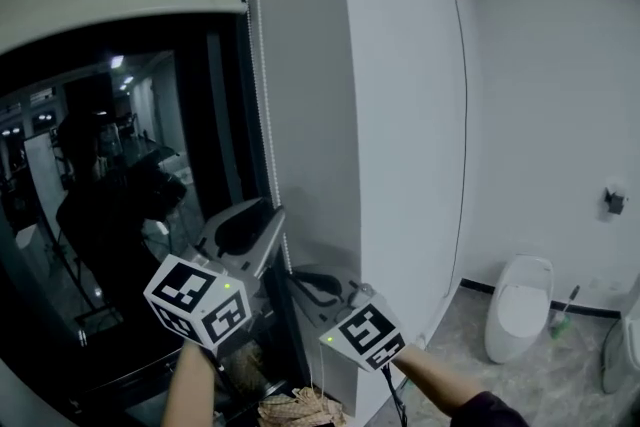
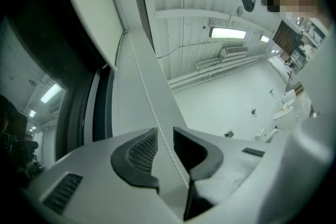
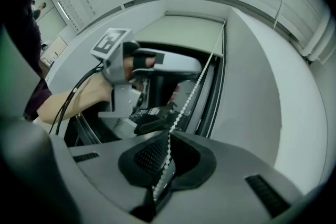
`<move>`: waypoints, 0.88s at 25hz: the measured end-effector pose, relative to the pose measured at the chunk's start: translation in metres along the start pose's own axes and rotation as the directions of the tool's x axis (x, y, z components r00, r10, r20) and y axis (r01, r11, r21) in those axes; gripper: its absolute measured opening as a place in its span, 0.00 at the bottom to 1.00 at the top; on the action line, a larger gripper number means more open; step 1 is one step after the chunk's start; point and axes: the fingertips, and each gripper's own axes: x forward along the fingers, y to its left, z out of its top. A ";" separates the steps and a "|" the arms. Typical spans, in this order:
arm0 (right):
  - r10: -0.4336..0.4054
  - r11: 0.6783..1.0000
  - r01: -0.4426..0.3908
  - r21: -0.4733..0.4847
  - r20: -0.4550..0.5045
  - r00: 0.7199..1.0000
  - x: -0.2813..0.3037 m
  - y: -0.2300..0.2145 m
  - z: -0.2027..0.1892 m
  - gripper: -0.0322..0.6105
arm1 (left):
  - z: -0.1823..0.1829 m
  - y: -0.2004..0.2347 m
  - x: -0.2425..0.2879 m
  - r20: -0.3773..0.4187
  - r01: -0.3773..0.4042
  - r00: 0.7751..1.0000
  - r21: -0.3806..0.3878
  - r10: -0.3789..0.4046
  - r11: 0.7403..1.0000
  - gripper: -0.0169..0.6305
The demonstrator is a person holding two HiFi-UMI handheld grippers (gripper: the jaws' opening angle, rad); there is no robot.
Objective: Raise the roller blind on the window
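Because the bead chain (image 3: 191,94) drives the blind only while it is gripped, my right tongs (image 3: 167,157) are pressed together on it. The beads are pinched between the dark pads and run taut up and away from them toward the head of the roller blind (image 3: 178,31). My left tongs (image 2: 165,152) stand slightly spread. The chain passes through the gap between their pads without being squeezed, which I judge leaves them free to slide along it to a fresh hold. Seen from the right tongs, the left ones sit above and just beyond, on the same line of chain.

The blind is partly raised. Its bottom edge hangs well above both tongs, with dark window glass (image 1: 100,195) bare below it, off to the left of the tongs. Just right of the chain stands the white wall (image 1: 400,115), and the dark window frame (image 1: 225,135) lies close on its left, so the chain runs in a narrow lane. Up and down along it the way is free. Sideways there is little room, so I would pull straight along the chain and not let the tongs swing into the frame or the wall.
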 end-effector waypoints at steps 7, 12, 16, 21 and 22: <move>0.043 0.999 -0.043 0.029 -0.025 0.999 -0.016 0.022 -0.025 0.08 | 0.015 0.009 0.032 -0.014 0.008 1.000 0.014 -0.008 1.000 0.15; 0.042 0.998 -0.040 0.056 -0.029 0.999 -0.023 0.026 -0.040 0.08 | 0.012 -0.001 0.029 -0.015 -0.016 1.000 0.087 0.017 0.996 0.15; 0.053 0.998 -0.049 0.051 -0.072 0.996 -0.026 0.034 -0.059 0.08 | -0.009 -0.007 0.021 -0.021 -0.031 0.999 0.088 0.033 0.996 0.06; 0.037 0.995 -0.029 0.091 -0.083 0.996 -0.030 0.035 -0.069 0.08 | -0.025 -0.007 0.000 -0.004 -0.082 0.997 0.078 0.083 0.994 0.06; 0.030 0.993 -0.023 0.112 -0.061 0.998 -0.031 0.031 -0.062 0.08 | -0.026 -0.010 -0.003 -0.008 -0.088 0.996 0.091 0.089 0.992 0.06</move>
